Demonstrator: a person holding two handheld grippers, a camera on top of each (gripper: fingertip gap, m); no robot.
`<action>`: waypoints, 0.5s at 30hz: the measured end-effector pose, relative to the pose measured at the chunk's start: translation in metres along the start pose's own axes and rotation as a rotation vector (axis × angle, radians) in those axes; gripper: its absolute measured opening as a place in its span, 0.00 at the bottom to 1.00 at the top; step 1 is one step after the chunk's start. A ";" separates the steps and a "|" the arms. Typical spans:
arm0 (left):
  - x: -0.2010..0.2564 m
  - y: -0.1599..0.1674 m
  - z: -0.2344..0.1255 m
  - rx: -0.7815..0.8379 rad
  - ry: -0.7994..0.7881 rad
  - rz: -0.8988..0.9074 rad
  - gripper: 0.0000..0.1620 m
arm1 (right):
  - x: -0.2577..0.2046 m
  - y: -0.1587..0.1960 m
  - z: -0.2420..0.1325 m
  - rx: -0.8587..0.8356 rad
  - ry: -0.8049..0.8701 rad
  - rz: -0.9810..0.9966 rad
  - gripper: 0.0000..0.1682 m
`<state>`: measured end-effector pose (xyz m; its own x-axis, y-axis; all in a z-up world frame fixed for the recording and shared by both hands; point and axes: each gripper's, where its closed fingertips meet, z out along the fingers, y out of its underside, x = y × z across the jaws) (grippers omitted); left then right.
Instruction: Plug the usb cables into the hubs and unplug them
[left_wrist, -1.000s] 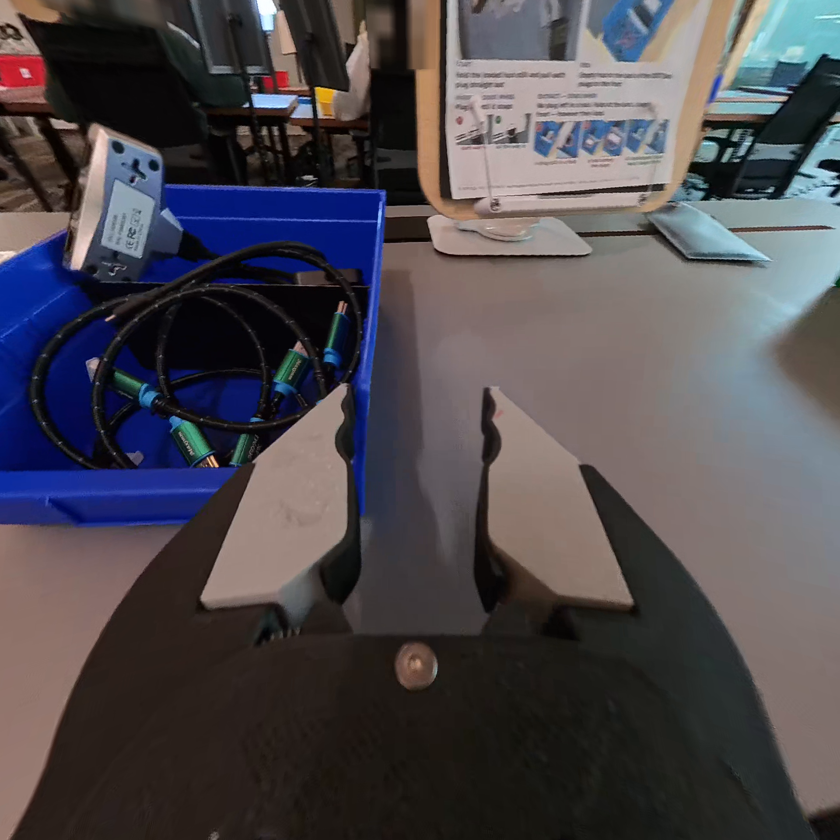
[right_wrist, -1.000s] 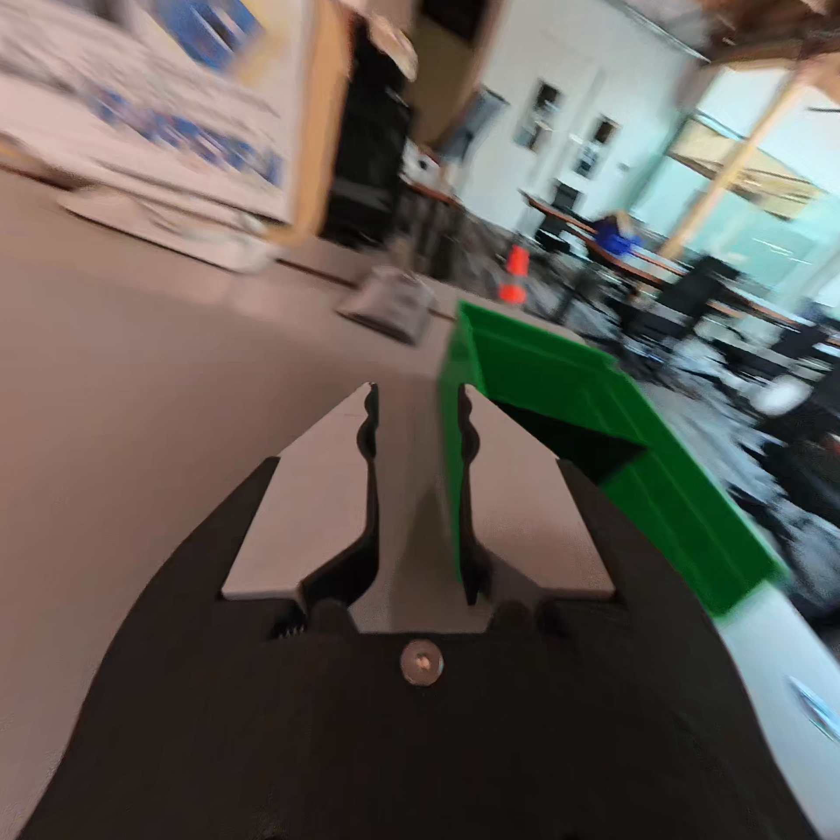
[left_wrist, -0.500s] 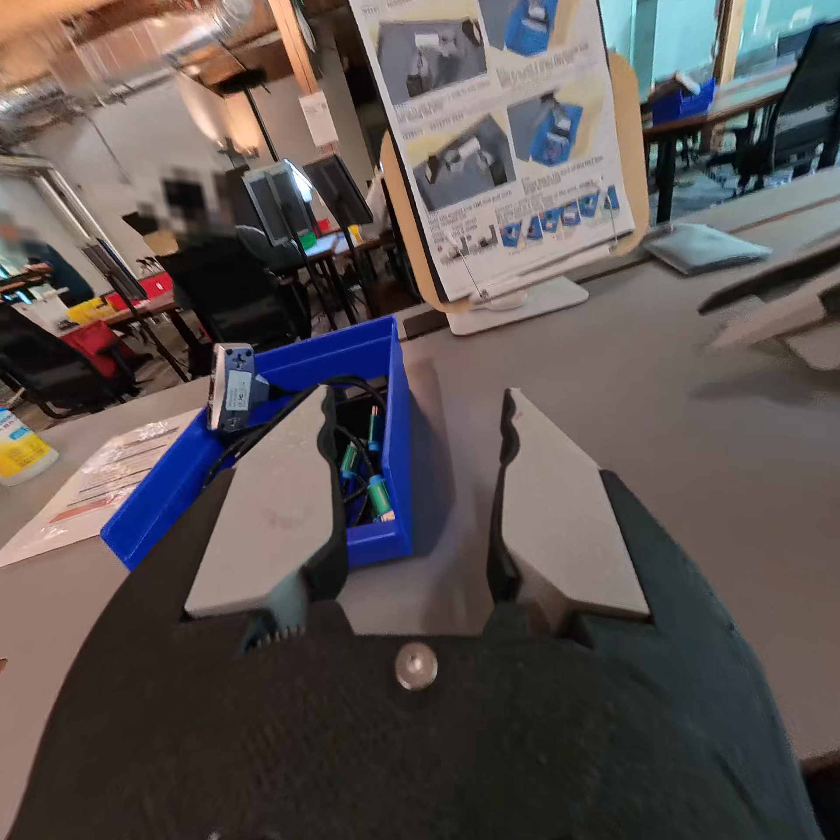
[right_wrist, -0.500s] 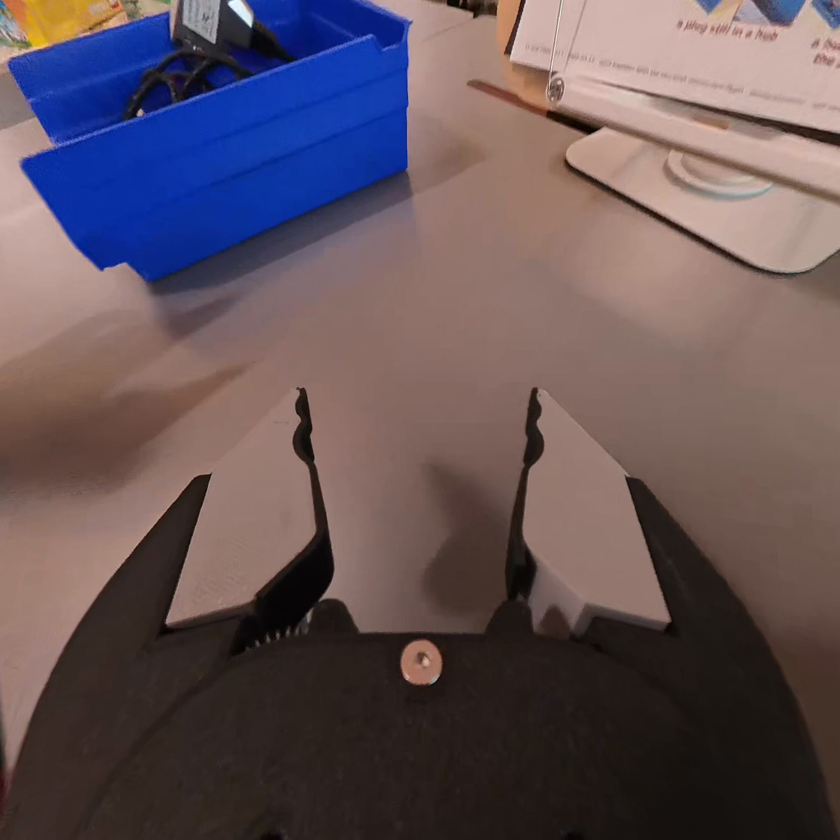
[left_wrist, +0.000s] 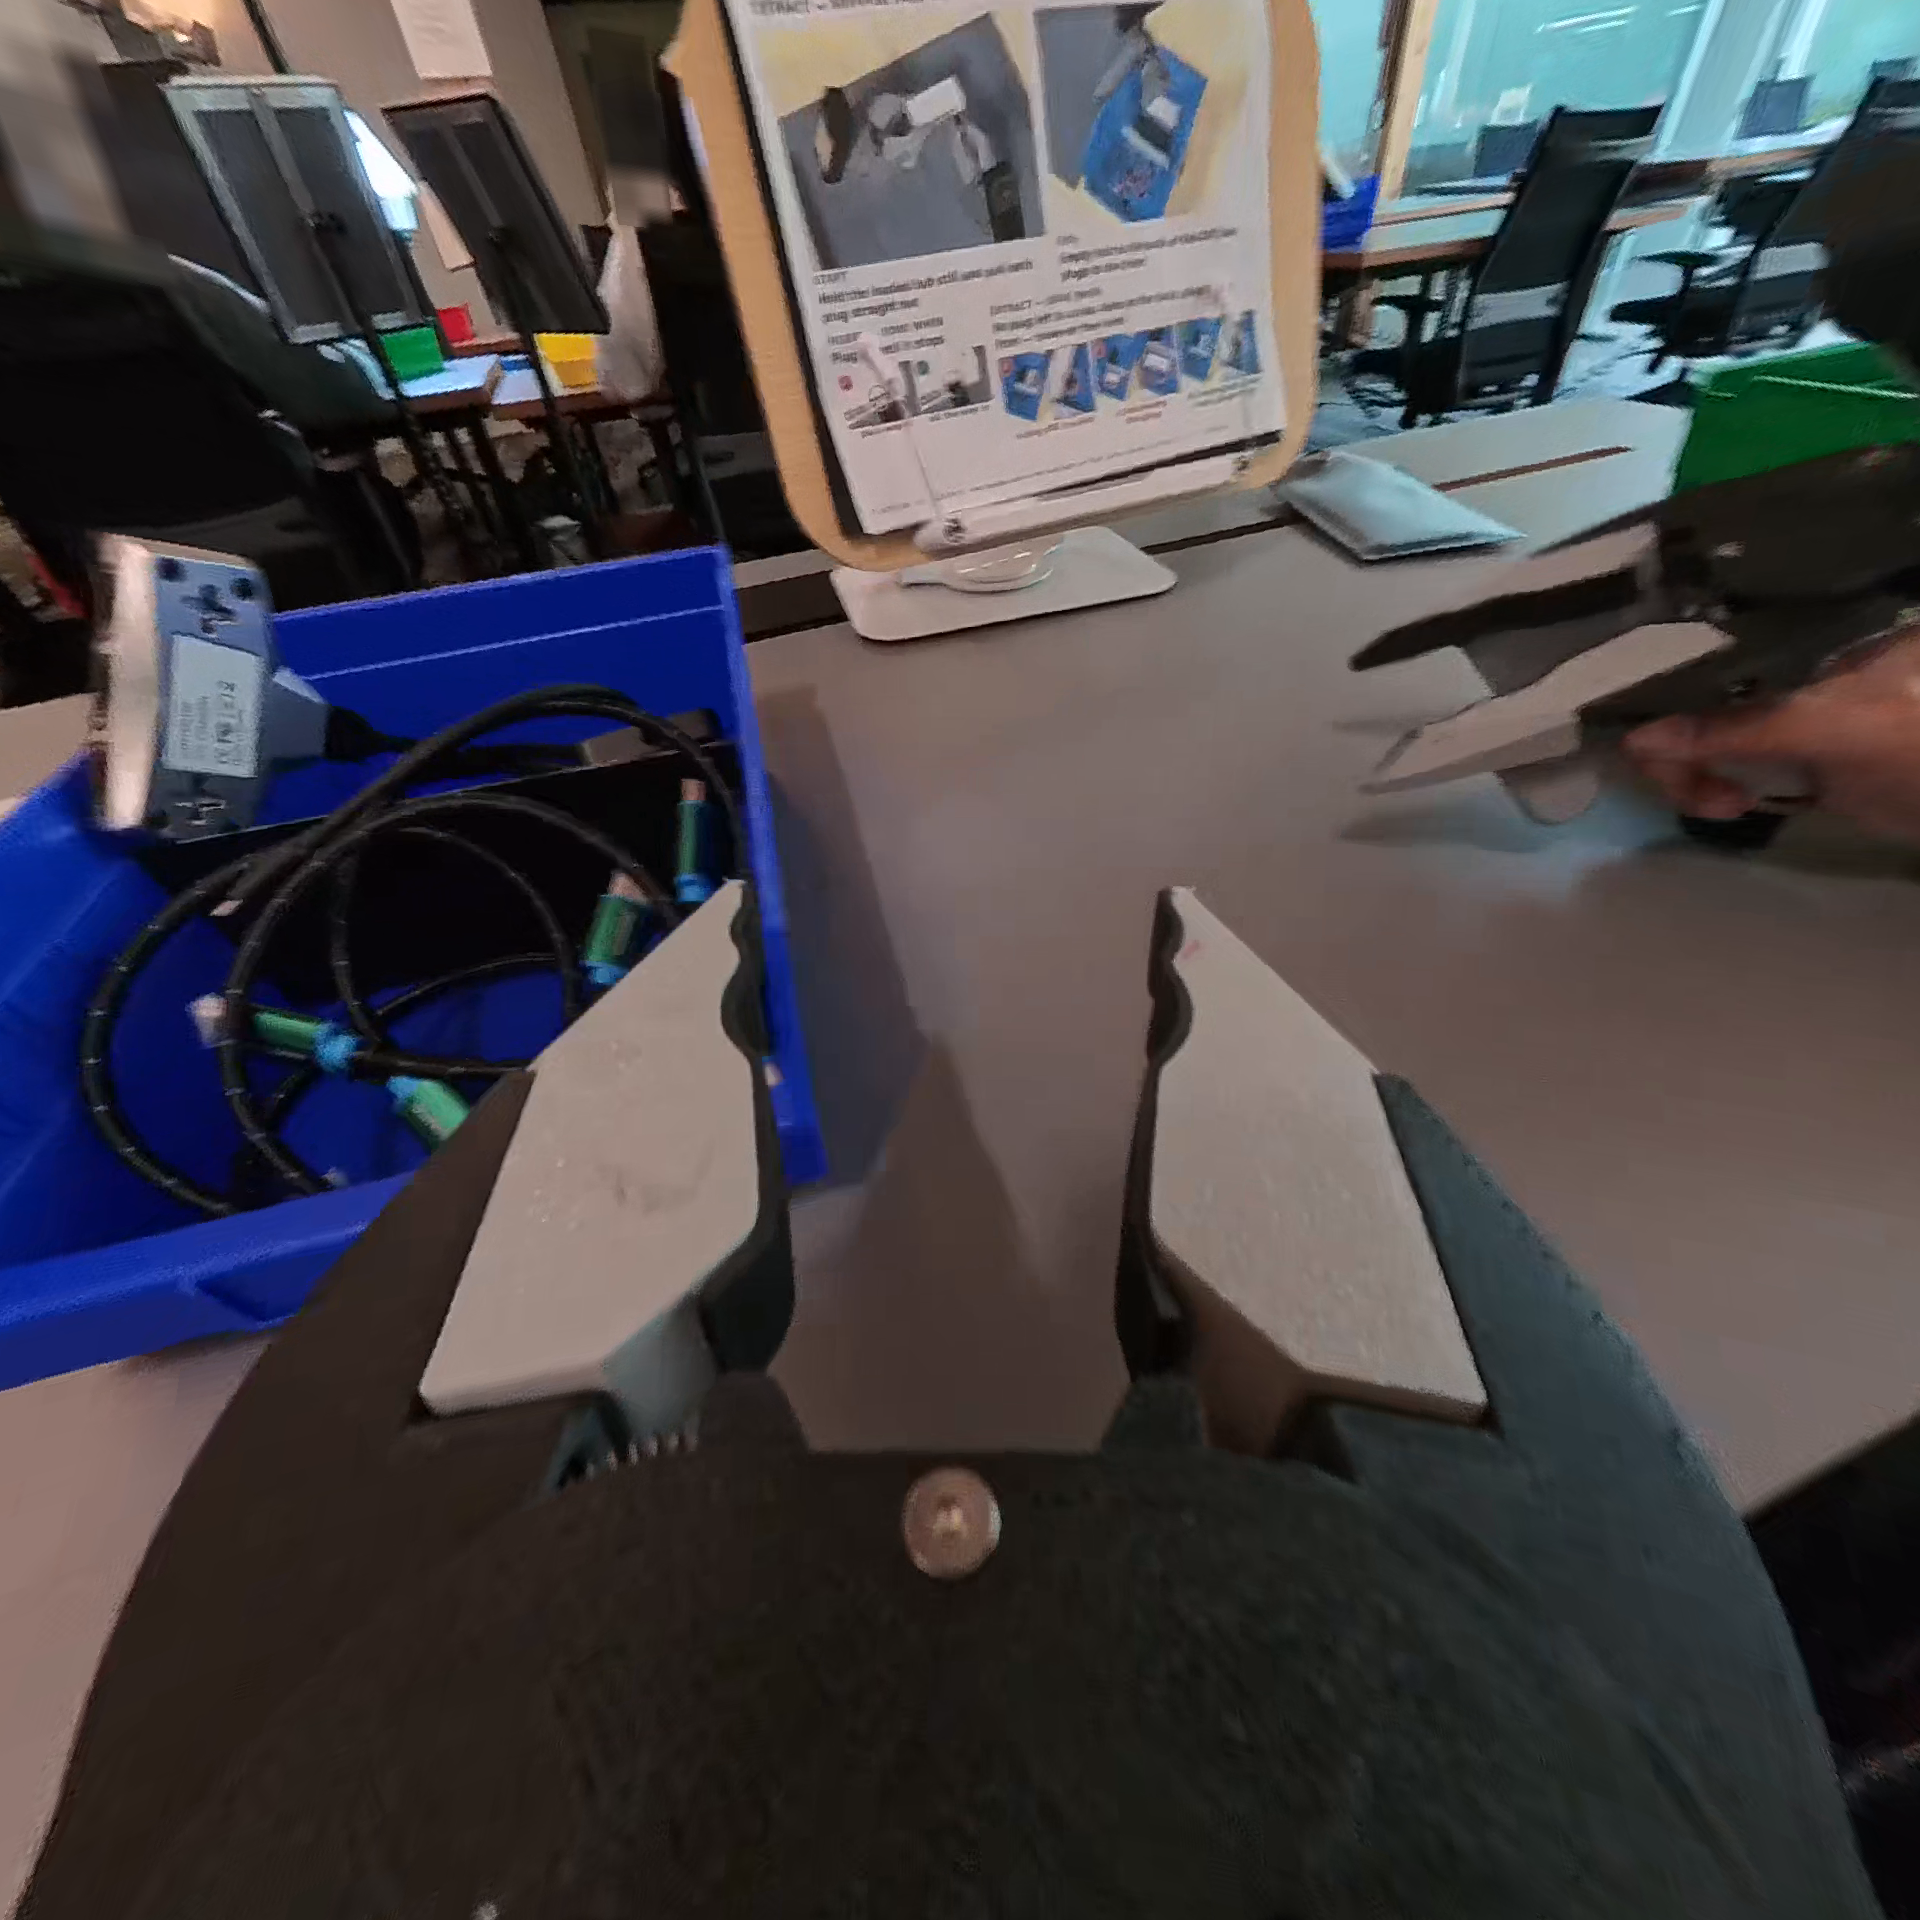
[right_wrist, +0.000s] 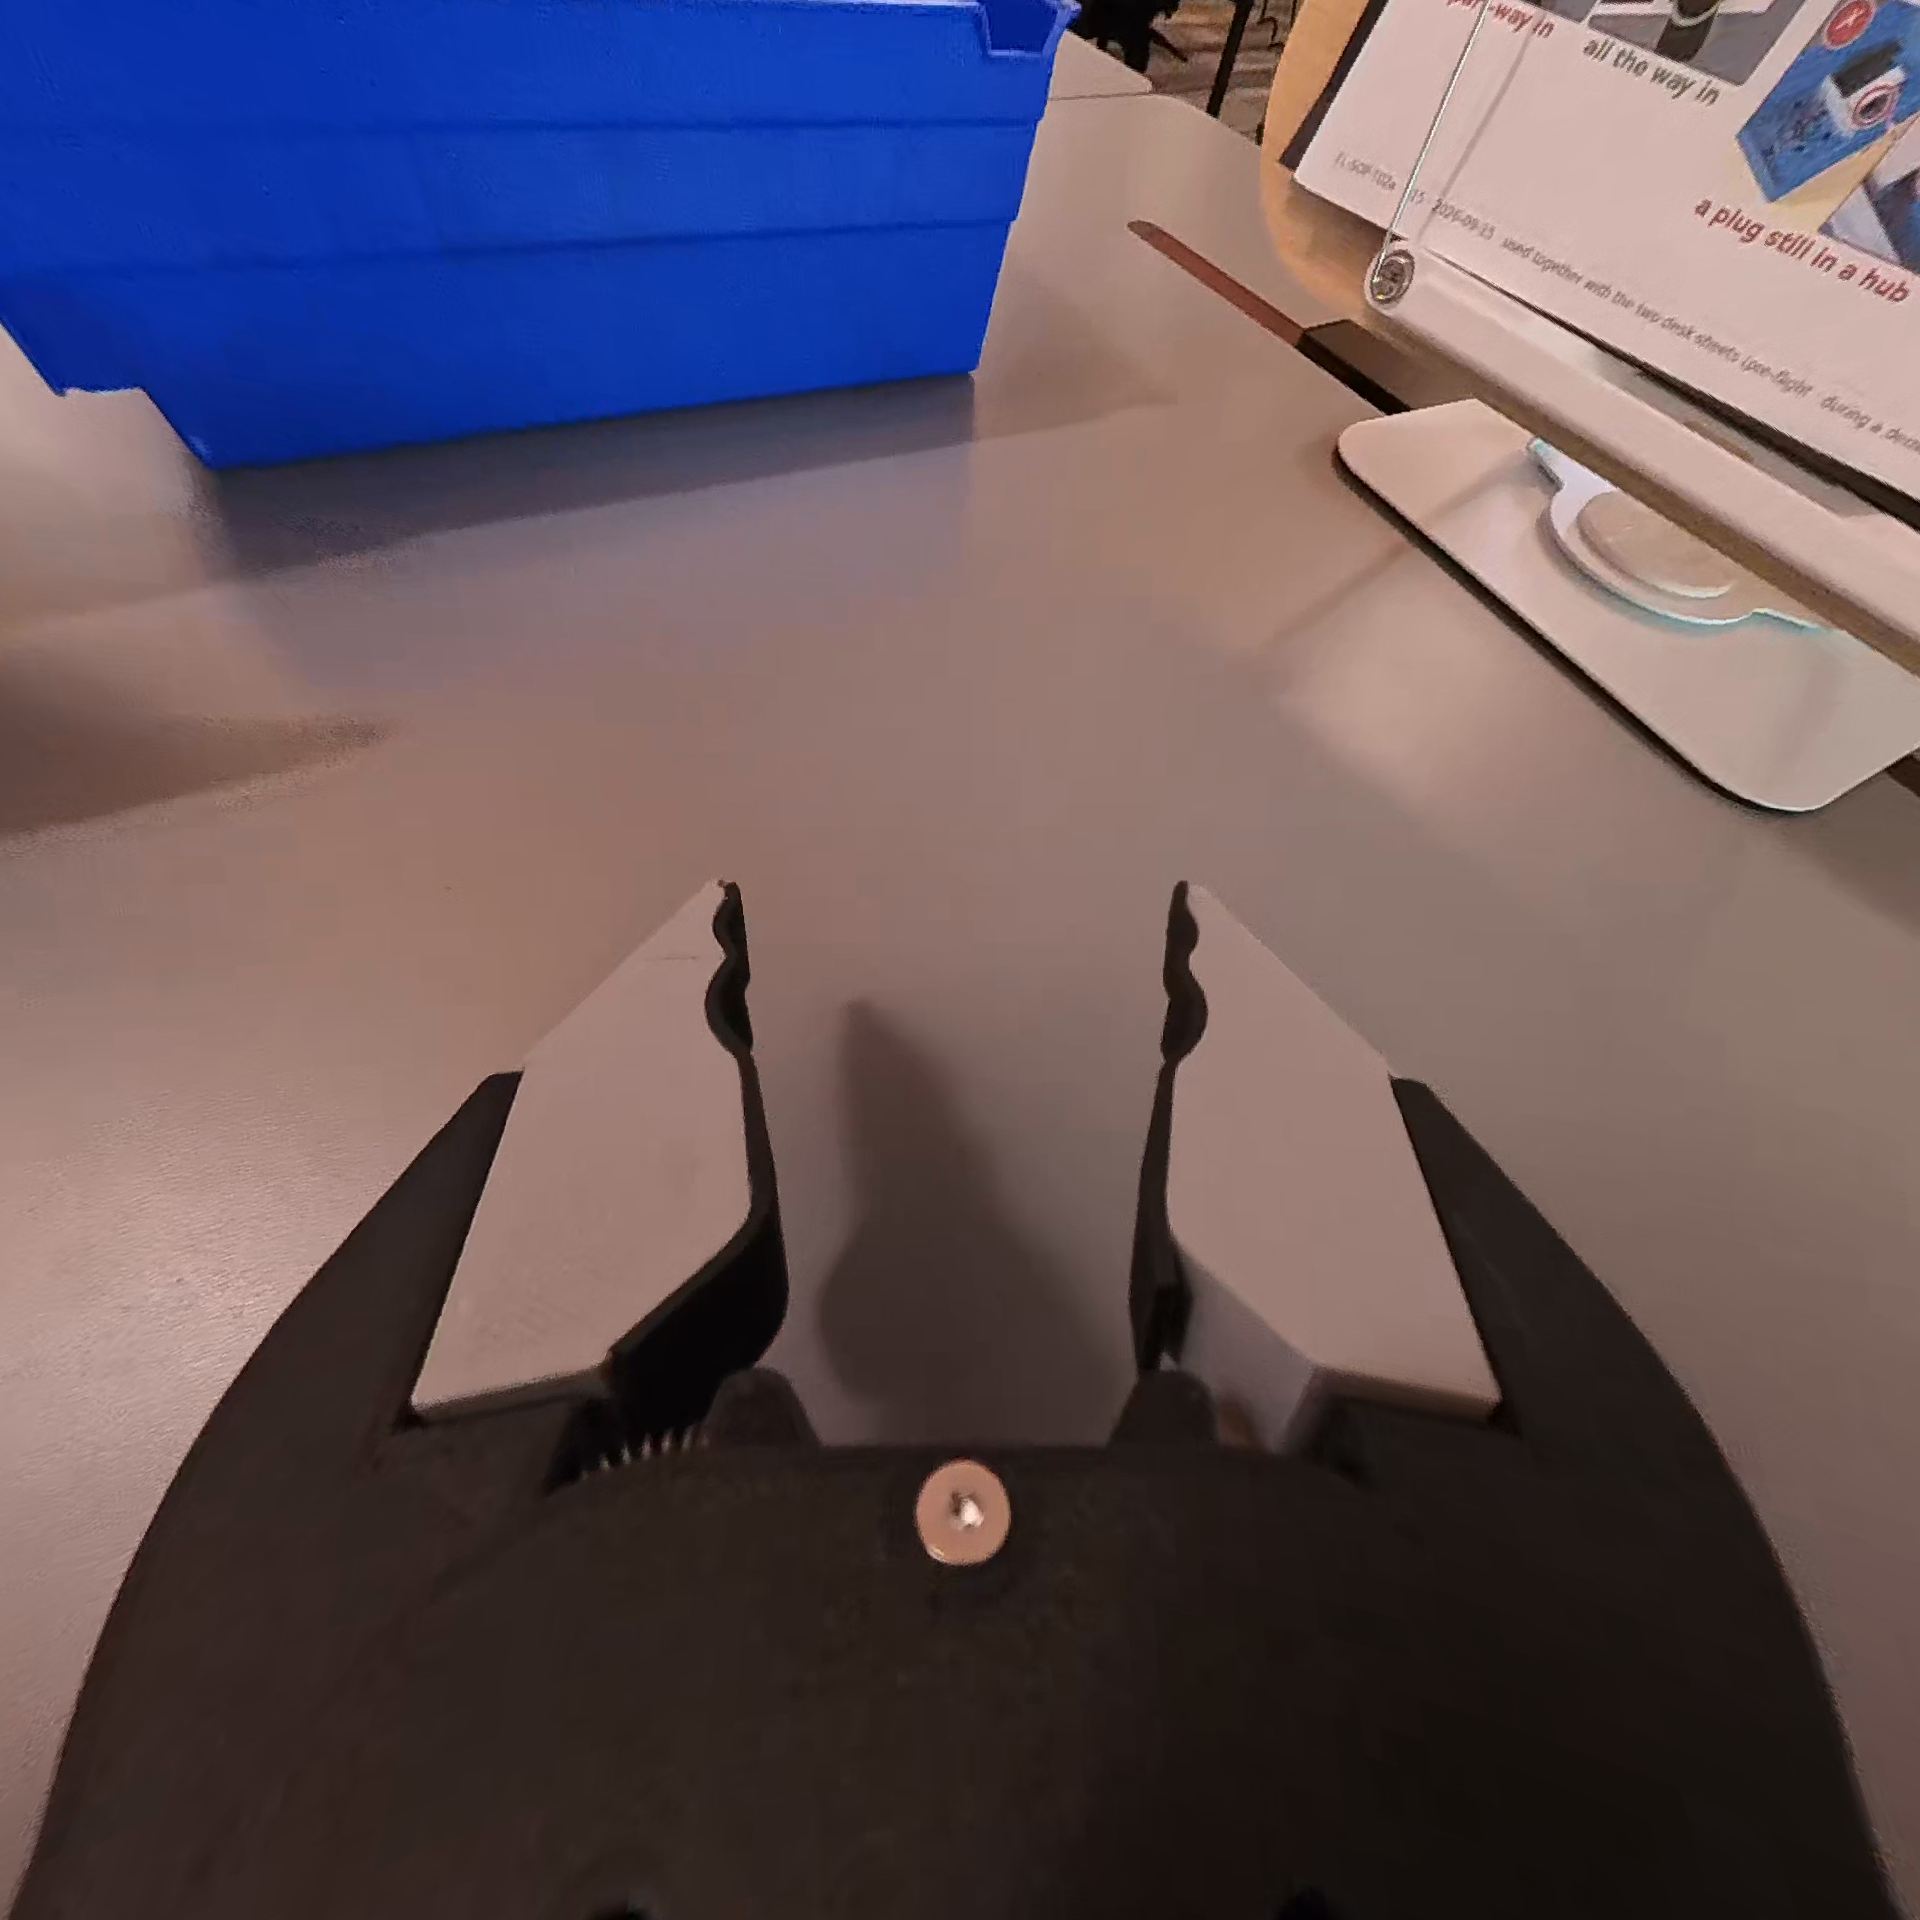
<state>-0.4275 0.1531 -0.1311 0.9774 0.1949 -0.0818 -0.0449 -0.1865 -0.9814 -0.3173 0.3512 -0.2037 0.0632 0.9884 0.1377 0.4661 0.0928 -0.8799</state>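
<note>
Left gripper (left_wrist: 951, 904) wide, beside blue bin (left_wrist: 644, 634); right gripper (right_wrist: 951, 894) wide (low over table (right_wrist: 935, 623)).

We see a grey table (left_wrist: 1299, 935) bearing a blue bin (left_wrist: 540, 634) at its left; inside lie coiled black cables (left_wrist: 343, 904) with green plugs, and a grey hub (left_wrist: 192, 686) leans on the bin's far left rim; behind stands an instruction sheet (left_wrist: 1029, 239) on a white stand (left_wrist: 1081, 582); a grey pouch (left_wrist: 1392, 504) lies near it; a green bin (left_wrist: 1808, 416) sits far right.
</note>
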 end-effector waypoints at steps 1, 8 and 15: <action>-0.011 -0.004 0.000 0.007 -0.028 -0.006 0.45 | 0.000 0.001 0.001 -0.006 0.004 -0.002 0.47; -0.108 -0.045 0.011 -0.028 -0.177 0.020 0.44 | 0.000 0.005 0.002 -0.036 0.020 -0.012 0.44; -0.224 -0.053 0.073 -0.250 -0.292 0.093 0.40 | 0.001 0.006 0.002 -0.038 0.050 -0.045 0.41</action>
<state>-0.6595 0.1893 -0.0730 0.8702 0.4248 -0.2496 -0.0436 -0.4382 -0.8978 -0.3168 0.3527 -0.2097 0.0854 0.9761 0.1999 0.5024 0.1311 -0.8547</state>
